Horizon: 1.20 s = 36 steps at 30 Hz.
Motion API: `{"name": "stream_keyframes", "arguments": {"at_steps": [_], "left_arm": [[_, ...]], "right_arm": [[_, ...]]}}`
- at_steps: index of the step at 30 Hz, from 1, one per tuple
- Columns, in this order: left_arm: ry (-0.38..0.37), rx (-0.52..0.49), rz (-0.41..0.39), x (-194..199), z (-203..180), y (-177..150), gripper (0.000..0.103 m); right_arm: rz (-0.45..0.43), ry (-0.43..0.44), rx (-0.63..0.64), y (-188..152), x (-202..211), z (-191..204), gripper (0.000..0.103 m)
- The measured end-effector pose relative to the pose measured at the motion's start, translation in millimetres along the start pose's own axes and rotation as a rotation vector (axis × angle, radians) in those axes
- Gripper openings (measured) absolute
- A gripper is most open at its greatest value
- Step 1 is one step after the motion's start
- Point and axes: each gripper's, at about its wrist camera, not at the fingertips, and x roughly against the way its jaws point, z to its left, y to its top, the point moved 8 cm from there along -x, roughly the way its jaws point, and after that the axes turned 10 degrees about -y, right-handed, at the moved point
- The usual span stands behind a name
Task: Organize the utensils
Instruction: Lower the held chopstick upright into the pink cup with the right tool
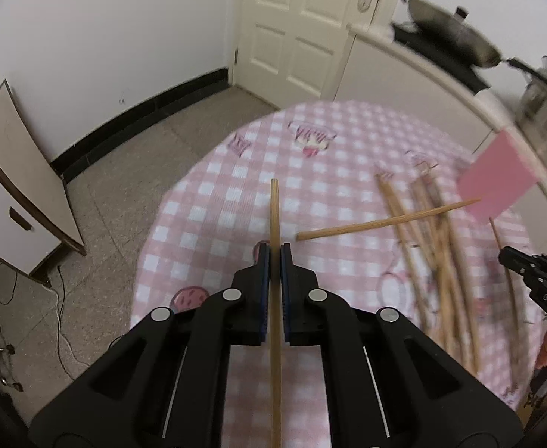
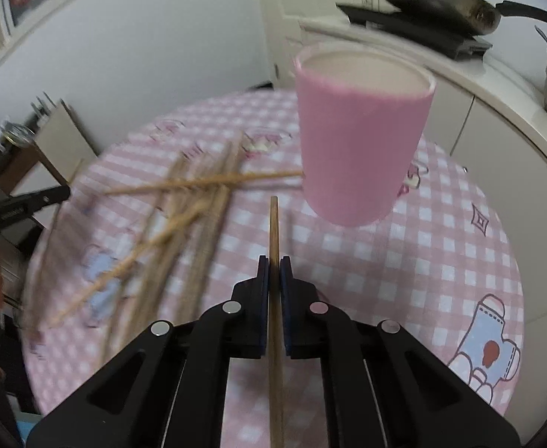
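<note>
The left gripper (image 1: pixel 274 252) has its jaws clamped on a single wooden chopstick (image 1: pixel 275 220), with only the stick's thickness between the blue pads. The chopstick runs along the line of the fingers, its blunt end pointing forward past the fingertips and its other end passing back between the arms of the tool, above the pink checked tablecloth (image 1: pixel 329 138).

The right gripper (image 2: pixel 274 267) is likewise pinched shut on a second chopstick (image 2: pixel 273 224), held the same way: long axis in line with the fingers, tip pointing ahead towards the base of the pink cup (image 2: pixel 359 130), which stands upright on the cloth just beyond it (whether tip and cup touch cannot be told).

The loose chopsticks (image 2: pixel 195 201) lie in a blurred, roughly parallel bundle on the table between the two grippers, with a couple crossing the others at an angle. In the left wrist view one of these crossing sticks (image 1: pixel 385 220) points towards the cup.
</note>
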Motion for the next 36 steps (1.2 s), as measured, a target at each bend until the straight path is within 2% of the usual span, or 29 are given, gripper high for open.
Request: {"name": "stream_keyframes", "arguments": {"at_steps": [7, 14, 18, 22, 27, 36], "left_arm": [[-0.062, -0.065, -0.143, 77, -50, 19, 0.006], [-0.160, -0.167, -0.303, 152, -125, 32, 0.006], [-0.207, -0.236, -0.382, 175, -174, 43, 0.006], [-0.246, -0.243, -0.439, 176, -209, 65, 0.006], [-0.254, -0.223, -0.497, 159, -239, 99, 0.006], [-0.274, -0.150, -0.563, 112, -271, 153, 0.006]], "right_arm": [[-0.170, 0.110, -0.036, 27, 75, 8, 0.005], [-0.270, 0.131, -0.034, 43, 128, 1, 0.005], [-0.347, 0.116, -0.034, 54, 157, -10, 0.005], [-0.429, 0.097, -0.039, 73, 180, -23, 0.005], [-0.506, 0.040, -0.030, 102, 197, -36, 0.005], [-0.623, -0.047, -0.039, 143, 198, -60, 0.005]]}}
